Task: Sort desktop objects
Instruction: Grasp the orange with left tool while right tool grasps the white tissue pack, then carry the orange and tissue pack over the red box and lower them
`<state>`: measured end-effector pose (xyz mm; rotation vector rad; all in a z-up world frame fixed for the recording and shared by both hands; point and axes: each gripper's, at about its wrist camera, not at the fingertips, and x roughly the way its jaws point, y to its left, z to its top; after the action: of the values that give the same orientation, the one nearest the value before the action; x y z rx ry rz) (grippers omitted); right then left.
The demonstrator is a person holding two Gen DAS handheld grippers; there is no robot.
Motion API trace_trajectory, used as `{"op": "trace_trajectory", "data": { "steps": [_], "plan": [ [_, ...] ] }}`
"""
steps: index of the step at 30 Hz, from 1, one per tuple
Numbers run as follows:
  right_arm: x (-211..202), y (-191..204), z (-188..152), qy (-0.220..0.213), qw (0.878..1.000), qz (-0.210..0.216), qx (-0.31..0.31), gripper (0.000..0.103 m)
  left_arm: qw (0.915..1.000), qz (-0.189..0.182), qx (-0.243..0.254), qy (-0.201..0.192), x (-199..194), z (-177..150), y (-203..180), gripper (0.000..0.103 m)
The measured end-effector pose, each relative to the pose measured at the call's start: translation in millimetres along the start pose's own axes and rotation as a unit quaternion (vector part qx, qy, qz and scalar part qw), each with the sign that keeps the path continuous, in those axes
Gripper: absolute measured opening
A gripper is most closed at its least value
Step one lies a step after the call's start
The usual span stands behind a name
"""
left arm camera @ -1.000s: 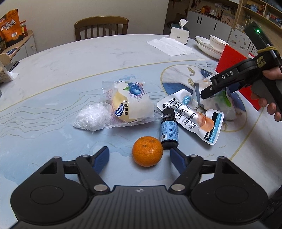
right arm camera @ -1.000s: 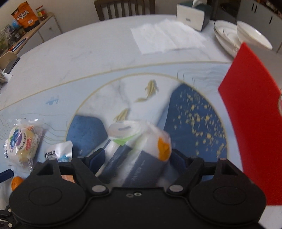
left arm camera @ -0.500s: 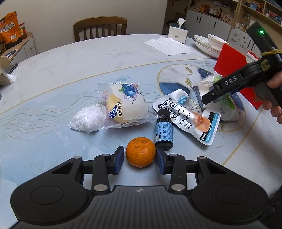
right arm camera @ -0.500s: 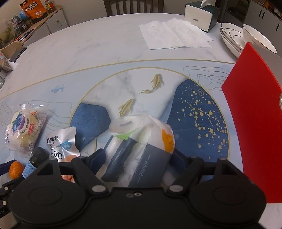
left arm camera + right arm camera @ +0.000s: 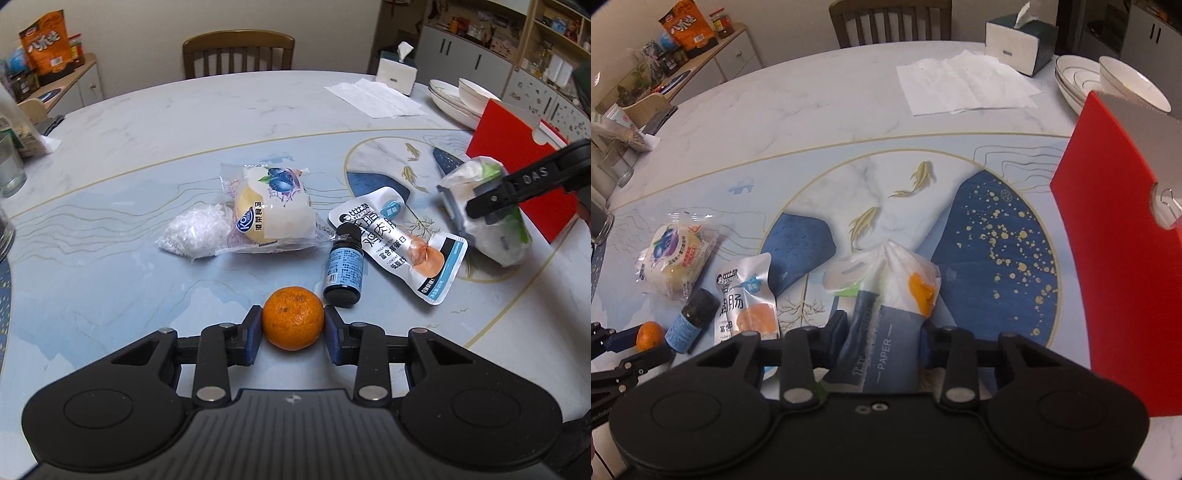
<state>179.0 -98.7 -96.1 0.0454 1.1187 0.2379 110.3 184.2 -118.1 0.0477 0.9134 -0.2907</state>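
Note:
My left gripper (image 5: 293, 332) is shut on an orange tangerine (image 5: 293, 318) near the table's front edge, both blue pads pressed to its sides. Just right of it lies a small dark bottle (image 5: 343, 271) with a blue label. My right gripper (image 5: 883, 338) is closing on a pack of paper tissues (image 5: 886, 314), its pads squeezing the wrapper; in the left wrist view the tissue pack (image 5: 487, 214) is lifted and tilted. A chicken sausage pouch (image 5: 402, 243), a blueberry bread packet (image 5: 273, 218) and a crumpled white wrapper (image 5: 194, 232) lie between.
A red box (image 5: 1115, 266) stands at the right. Stacked white bowls (image 5: 1108, 79), a tissue box (image 5: 1019, 40) and flat paper sheets (image 5: 964, 83) sit at the back. A glass (image 5: 9, 166) stands at the left edge, a chair (image 5: 238, 53) behind the table.
My left jaws closed from wide apart onto the tangerine. My right jaws narrowed onto the tissue pack, and the pack rose slightly off the table.

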Motion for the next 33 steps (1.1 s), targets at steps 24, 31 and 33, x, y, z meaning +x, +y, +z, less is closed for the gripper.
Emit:
{"op": "trace_trajectory", "data": {
  "steps": [24, 31, 33],
  "plan": [
    [-111.1, -70.6, -7.1, -0.07, 0.995, 0.067, -0.021, 0.036, 0.996, -0.057, 0.026, -0.064, -43.2, 58.1, -144.2, 0.033],
    [-132.2, -112.4, -2.2, -0.096, 0.993, 0.063, -0.013, 0.036, 0.991, -0.083, 0.064, -0.084, -37.3, 86.9, -205.2, 0.033],
    [-136.2, -126.5, -1.6, -0.101, 0.993, 0.06, -0.009, 0.036, 0.9897, -0.088, 0.072, -0.087, -35.3, 93.9, -220.3, 0.033]
  ]
}}
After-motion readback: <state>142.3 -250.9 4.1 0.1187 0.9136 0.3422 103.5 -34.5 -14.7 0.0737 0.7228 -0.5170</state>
